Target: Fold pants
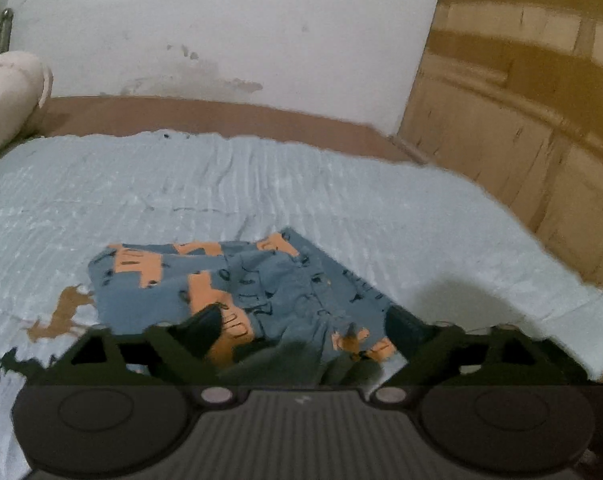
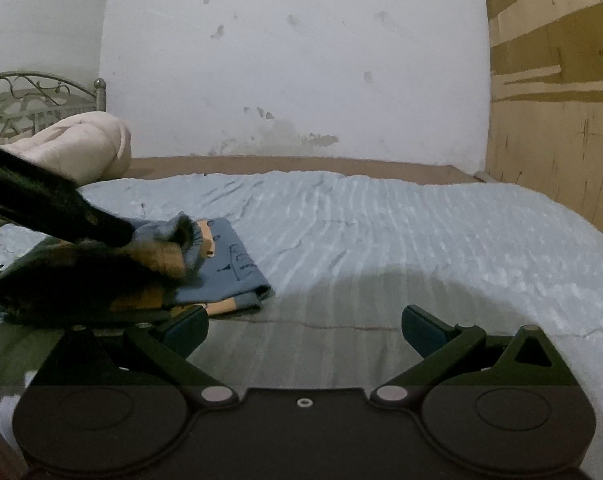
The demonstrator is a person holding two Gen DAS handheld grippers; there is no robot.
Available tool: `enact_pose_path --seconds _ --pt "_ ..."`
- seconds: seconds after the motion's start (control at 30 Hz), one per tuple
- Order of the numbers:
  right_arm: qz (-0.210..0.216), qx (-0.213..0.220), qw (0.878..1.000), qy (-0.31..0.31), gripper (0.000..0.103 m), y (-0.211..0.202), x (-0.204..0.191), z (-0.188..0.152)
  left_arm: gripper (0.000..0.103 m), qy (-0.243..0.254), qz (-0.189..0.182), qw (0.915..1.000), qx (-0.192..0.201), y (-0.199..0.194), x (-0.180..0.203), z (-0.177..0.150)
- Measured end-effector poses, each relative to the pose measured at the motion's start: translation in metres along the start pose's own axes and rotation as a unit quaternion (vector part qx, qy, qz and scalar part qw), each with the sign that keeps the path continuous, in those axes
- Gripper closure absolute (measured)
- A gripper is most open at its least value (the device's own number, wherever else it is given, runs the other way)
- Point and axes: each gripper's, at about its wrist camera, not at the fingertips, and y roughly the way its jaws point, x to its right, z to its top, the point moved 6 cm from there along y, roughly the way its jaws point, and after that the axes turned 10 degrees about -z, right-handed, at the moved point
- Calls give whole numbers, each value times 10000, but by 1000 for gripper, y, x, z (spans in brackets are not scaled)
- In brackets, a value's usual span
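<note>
Only the right view shows the left gripper (image 2: 157, 236) pressing the pants (image 2: 229, 280); the right gripper (image 2: 303, 330) gapes, empty.

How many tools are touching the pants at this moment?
1. The left tool, open, sits in the bunched pants. The right tool, open, is over the bare bedsheet, beside them.

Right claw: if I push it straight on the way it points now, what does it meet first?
Probably only the blue bedsheet. The right claw is open with bare sheet between its fingers; the folded pants lie left of that line. Beyond stands the wall, though depth is uncertain.
</note>
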Motion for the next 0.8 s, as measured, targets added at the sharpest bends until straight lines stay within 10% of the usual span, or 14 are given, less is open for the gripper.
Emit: enact_pose_path --seconds 0.47,0.8 --pt "1461 -362 9847 882 2 8 -36 38 7 -1636 1566 9740 -59 -44 -92 -42" --pt "1465 -1097 9791 888 26 46 -71 42 26 -1041 1002 9889 349 -51 -59 -50"
